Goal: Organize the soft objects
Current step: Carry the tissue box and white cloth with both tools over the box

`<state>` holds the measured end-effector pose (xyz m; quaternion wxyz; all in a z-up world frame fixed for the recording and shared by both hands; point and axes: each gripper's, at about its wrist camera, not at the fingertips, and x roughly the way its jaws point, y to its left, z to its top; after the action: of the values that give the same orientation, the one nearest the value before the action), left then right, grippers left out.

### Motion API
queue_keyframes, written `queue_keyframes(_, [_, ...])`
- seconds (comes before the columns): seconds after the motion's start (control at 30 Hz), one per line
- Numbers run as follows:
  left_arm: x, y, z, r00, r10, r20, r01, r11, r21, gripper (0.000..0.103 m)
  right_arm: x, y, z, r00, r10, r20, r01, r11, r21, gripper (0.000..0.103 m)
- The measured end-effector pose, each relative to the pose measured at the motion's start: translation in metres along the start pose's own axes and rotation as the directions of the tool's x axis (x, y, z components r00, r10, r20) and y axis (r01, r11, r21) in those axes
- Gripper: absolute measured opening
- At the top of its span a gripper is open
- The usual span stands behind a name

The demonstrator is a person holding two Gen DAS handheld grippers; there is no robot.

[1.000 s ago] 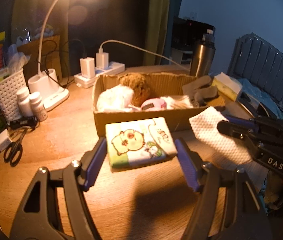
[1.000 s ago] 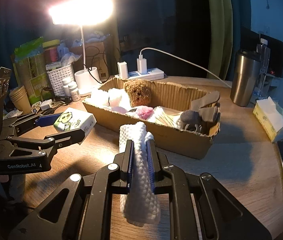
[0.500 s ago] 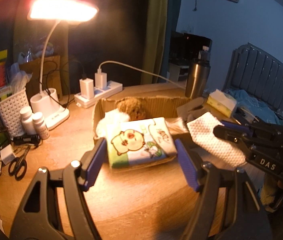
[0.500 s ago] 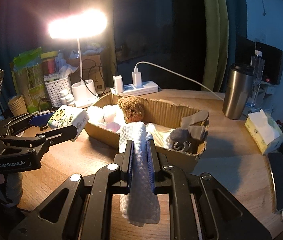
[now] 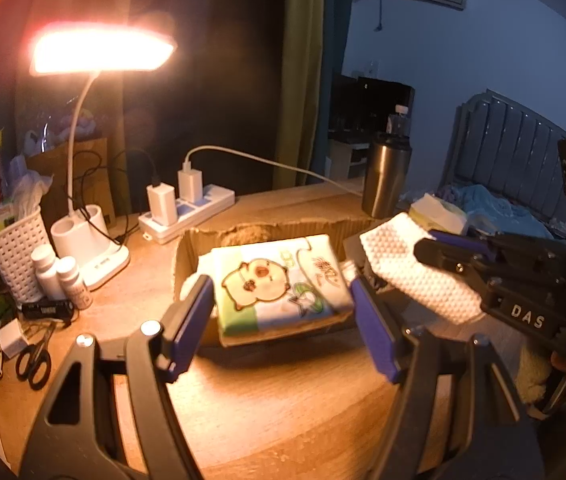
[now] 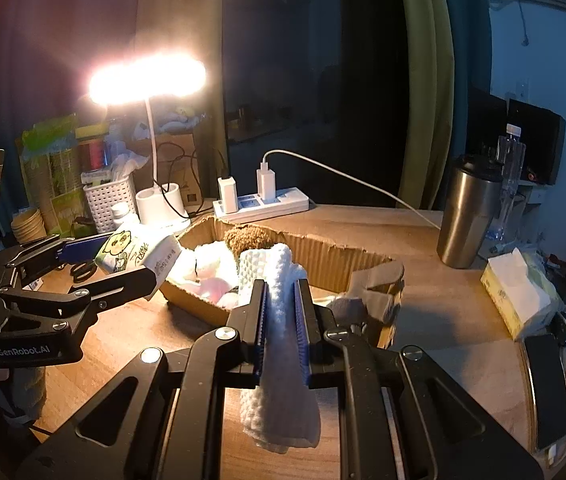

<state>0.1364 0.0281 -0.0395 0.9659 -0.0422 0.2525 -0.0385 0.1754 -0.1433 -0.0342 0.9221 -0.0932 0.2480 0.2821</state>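
Carry step: my left gripper [image 5: 283,312] clamps cartoon-printed soft tissue pack [image 5: 277,280], my right gripper [image 6: 281,324] pinches white waffle-textured cloth [image 6: 283,340], both above brown cardboard box [image 6: 323,246]. Next: lower, release inside.

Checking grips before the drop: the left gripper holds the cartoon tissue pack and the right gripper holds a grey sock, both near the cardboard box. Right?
One thing is wrong: the right gripper is shut on a white textured cloth, not a grey sock. The right wrist view shows it; the grey socks lie in the cardboard box. The left gripper does hold the cartoon tissue pack.
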Motion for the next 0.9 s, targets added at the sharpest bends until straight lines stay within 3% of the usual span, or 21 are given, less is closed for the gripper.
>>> queue_keyframes(0.9, [0.035, 0.001, 0.019, 1.0, 0.015, 0.003, -0.015, 0.999, -0.028, 0.071, 0.027, -0.019, 0.022, 1.0, 0.012, 0.022, -0.012, 1.0, 0.009, 0.015])
